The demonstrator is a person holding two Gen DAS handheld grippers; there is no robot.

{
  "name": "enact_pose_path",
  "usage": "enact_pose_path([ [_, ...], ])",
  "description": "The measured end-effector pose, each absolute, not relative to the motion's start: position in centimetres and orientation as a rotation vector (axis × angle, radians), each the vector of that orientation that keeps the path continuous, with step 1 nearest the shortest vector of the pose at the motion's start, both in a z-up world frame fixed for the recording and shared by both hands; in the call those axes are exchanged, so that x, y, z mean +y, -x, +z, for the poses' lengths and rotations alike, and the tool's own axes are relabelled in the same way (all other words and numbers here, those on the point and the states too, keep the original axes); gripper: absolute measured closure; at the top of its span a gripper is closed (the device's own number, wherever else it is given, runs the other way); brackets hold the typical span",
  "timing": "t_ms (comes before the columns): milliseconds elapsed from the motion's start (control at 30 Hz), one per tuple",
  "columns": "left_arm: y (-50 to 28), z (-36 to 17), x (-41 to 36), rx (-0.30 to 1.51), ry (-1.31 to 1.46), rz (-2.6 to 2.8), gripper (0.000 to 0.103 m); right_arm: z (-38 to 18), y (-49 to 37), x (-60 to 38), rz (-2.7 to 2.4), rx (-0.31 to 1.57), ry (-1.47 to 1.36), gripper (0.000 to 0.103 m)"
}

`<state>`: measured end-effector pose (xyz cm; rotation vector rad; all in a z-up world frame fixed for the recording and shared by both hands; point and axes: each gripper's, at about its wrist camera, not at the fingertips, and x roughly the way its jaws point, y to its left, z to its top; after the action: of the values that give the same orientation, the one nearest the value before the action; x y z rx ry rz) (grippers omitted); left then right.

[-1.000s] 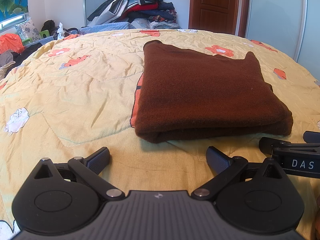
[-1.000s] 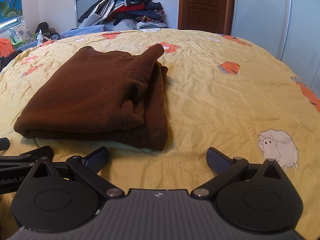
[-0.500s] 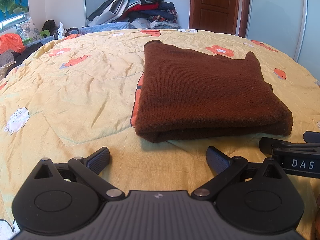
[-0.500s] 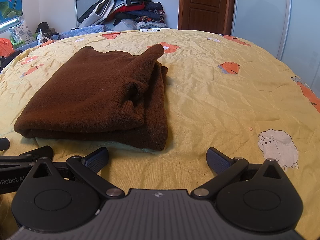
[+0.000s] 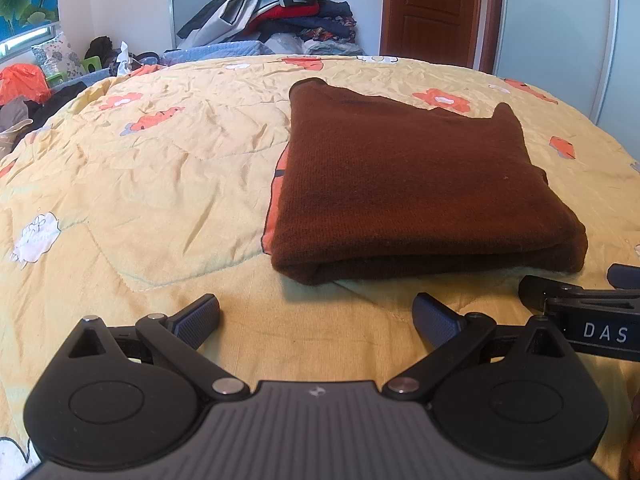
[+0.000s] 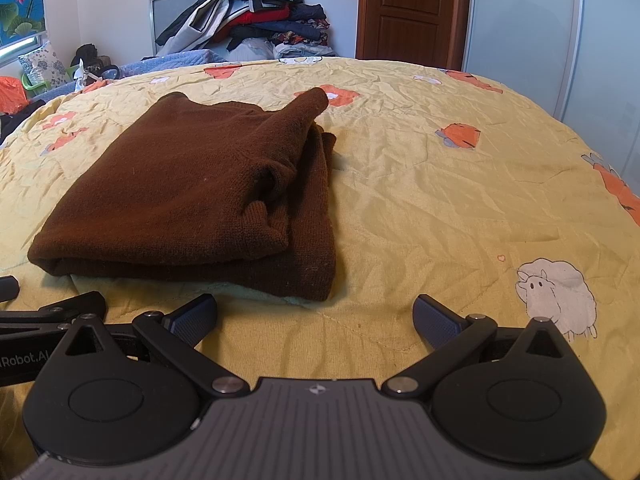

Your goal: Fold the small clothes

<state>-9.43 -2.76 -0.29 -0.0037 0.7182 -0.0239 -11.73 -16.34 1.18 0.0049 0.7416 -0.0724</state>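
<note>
A brown knit sweater (image 5: 408, 184) lies folded in a flat rectangle on the yellow bedspread (image 5: 160, 184). It also shows in the right wrist view (image 6: 192, 192), with a sleeve cuff tucked on its right side. My left gripper (image 5: 316, 316) is open and empty, just in front of the sweater's near edge. My right gripper (image 6: 314, 316) is open and empty, in front of the sweater's near right corner. Each gripper shows at the edge of the other's view.
A pile of clothes (image 5: 276, 12) is heaped against the far wall behind the bed. A brown door (image 5: 432, 8) and a sliding wardrobe (image 5: 560, 40) stand at the back right. Bags and clutter (image 5: 24, 84) lie at the far left.
</note>
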Motion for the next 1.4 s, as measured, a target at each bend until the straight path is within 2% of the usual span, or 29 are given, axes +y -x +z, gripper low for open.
enact_pose_path([
  [1167, 9.4, -0.4, -2.6, 0.716, 0.003, -0.033, 0.0, 1.2, 11.7, -16.3, -0.073, 0.741, -0.005, 0.0],
  [1400, 9.9, 1.5, -1.1, 0.676, 0.045, -0.053, 0.0, 1.5, 11.9, -16.7, -0.049, 0.745, -0.004, 0.0],
])
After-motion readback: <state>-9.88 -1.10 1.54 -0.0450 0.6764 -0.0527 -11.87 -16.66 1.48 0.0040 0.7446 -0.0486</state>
